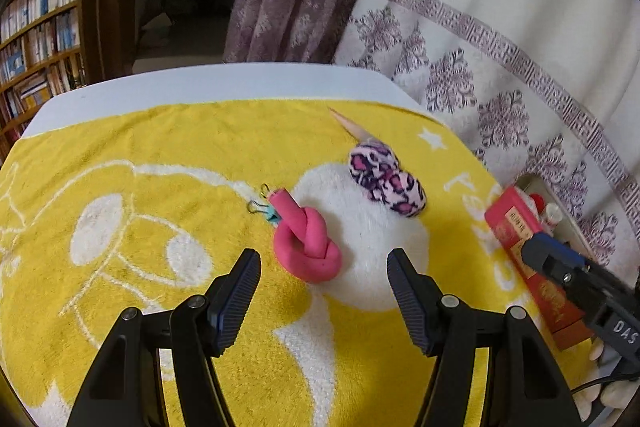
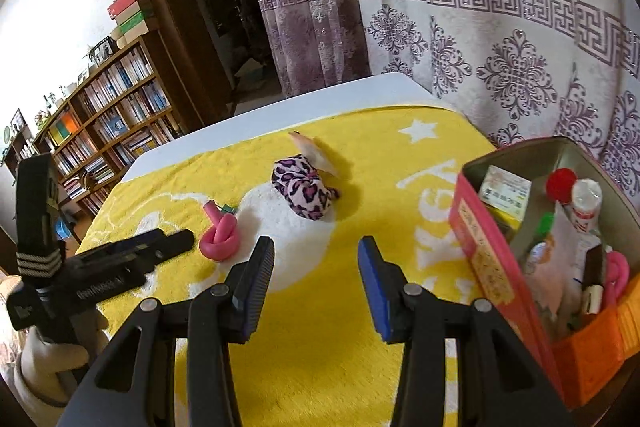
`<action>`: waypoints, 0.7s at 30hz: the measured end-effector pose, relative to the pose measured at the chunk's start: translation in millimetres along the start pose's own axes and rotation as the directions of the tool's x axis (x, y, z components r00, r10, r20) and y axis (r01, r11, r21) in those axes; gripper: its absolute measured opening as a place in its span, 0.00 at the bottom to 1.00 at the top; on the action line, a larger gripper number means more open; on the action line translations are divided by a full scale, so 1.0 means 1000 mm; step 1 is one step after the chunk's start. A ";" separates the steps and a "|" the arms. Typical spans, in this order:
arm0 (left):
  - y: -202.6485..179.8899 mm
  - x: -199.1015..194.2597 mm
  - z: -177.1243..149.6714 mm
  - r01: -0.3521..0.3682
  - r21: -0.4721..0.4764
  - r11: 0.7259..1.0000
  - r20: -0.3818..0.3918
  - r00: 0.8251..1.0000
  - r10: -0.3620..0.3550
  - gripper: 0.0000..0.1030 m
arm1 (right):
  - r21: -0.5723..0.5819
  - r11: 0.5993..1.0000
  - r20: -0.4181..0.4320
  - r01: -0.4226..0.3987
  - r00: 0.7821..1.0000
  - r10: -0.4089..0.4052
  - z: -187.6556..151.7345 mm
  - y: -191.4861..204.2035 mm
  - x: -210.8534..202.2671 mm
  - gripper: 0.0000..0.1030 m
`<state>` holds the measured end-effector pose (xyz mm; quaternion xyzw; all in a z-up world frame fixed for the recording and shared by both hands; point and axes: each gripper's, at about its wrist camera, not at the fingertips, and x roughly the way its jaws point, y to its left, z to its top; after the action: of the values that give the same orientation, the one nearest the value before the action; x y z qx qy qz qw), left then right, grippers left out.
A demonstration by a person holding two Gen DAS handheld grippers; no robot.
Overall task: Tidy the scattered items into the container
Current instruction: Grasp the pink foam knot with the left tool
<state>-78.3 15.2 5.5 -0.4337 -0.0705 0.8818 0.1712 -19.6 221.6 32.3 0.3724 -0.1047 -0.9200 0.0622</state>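
Note:
A pink foam roller tied in a knot lies on the yellow towel, just ahead of my left gripper, which is open and holds nothing. Small binder clips touch the roller's far end. Beyond it lie a pink leopard-print fabric piece and a pointed wooden stick partly under it. The red tin container stands at the right with several small items inside. My right gripper hovers open and empty over the towel, left of the tin.
The towel covers a white table whose far edge runs along a patterned curtain. A bookshelf and a dark doorway stand far left. In the right wrist view, the left gripper reaches in from the left beside the pink knot.

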 end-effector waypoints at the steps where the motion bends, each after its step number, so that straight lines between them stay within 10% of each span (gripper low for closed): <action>1: -0.001 0.004 -0.001 -0.001 0.003 1.000 -0.008 1.000 0.001 0.65 | 0.002 1.000 -0.002 -0.001 1.000 0.001 0.000 0.000 0.002 0.46; 21: 0.012 0.057 0.004 -0.038 -0.043 0.998 -0.074 0.997 0.034 0.56 | 0.020 1.000 -0.050 -0.012 0.999 0.013 0.000 -0.002 0.028 0.46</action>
<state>-116.9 25.1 -37.7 -0.4704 -0.0761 0.8666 0.1479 -39.6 218.7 13.1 0.3951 -0.1143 -0.9090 0.0671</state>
